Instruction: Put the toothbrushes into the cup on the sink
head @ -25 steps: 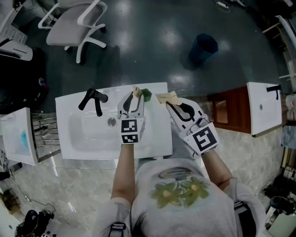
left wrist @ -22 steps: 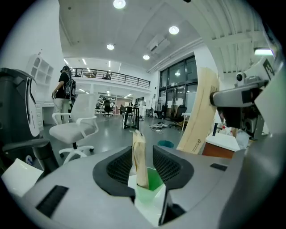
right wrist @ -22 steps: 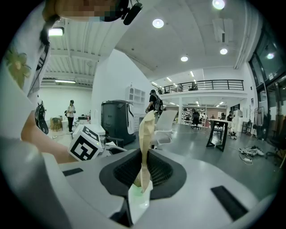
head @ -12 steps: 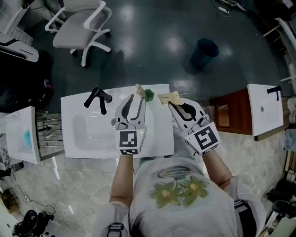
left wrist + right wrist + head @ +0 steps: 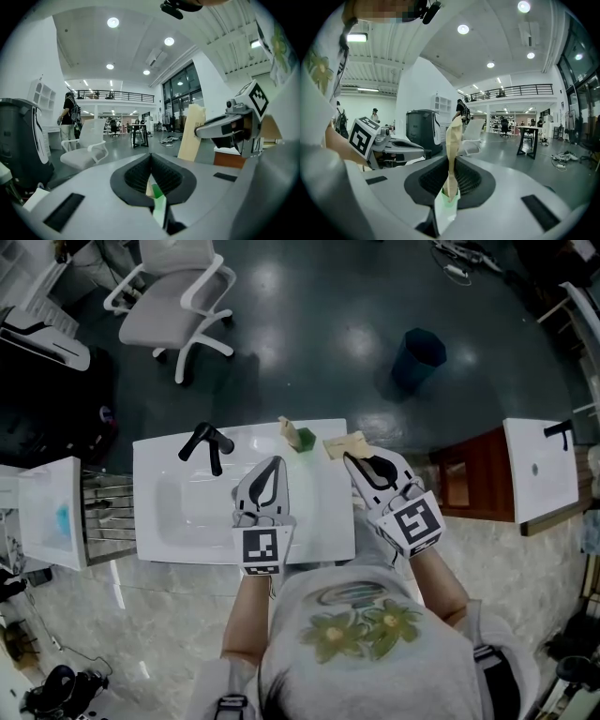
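While your left gripper (image 5: 274, 463) hangs over the sink (image 5: 169, 542), jaws just snapped shut on nothing, and one wrapped toothbrush (image 5: 285, 425) stands in the green cup (image 5: 304, 439), your right gripper (image 5: 349, 457) pinches the second toothbrush (image 5: 344, 442) just beside it, so carry that over the rim next, I reckon.

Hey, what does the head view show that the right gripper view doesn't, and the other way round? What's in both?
Only the head view: the white sink, black faucet and green cup with one toothbrush standing in it. Only the right gripper view: balcony railing and ceiling lights. Both: the right gripper shut on a wrapped toothbrush, and the white chair.
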Tool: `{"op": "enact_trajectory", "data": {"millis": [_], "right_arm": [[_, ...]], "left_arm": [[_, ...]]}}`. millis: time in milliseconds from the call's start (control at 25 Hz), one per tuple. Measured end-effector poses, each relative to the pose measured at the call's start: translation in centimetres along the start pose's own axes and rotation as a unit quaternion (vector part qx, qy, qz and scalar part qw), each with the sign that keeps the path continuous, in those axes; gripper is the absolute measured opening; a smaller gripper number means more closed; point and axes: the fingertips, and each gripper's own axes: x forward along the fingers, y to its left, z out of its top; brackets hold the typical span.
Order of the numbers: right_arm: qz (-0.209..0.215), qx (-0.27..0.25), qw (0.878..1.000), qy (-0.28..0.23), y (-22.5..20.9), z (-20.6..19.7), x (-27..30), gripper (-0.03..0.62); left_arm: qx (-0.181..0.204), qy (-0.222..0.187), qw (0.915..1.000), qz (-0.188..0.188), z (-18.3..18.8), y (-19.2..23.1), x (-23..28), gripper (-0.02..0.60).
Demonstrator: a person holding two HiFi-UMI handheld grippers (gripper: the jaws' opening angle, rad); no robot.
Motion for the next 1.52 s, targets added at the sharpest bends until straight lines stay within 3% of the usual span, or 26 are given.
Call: {"op": "enact_trajectory", "data": {"millis": [480,1240,1520], "right_arm": [[0.022,-0.001,1.0,0.001,0.1,0.3,1.9,0.064],[0.047,-0.011,0.999,0.015,-0.5,-1.3,6.7,0.064],[0.056,-0.011,0.998,0.027,-0.5,-2.3,7.9,0.064]], "left_arm": [[-0.003,0.039,0.9991,0.012,-1.8,0.5,-1.3,0.018],[-0.032,0.058,0.9974,0.026,-3.6,0.6,-1.2,0.018],[-0.025,0.066,0.9968,0.037,-4.3,1.0,-1.1,0.018]]}}
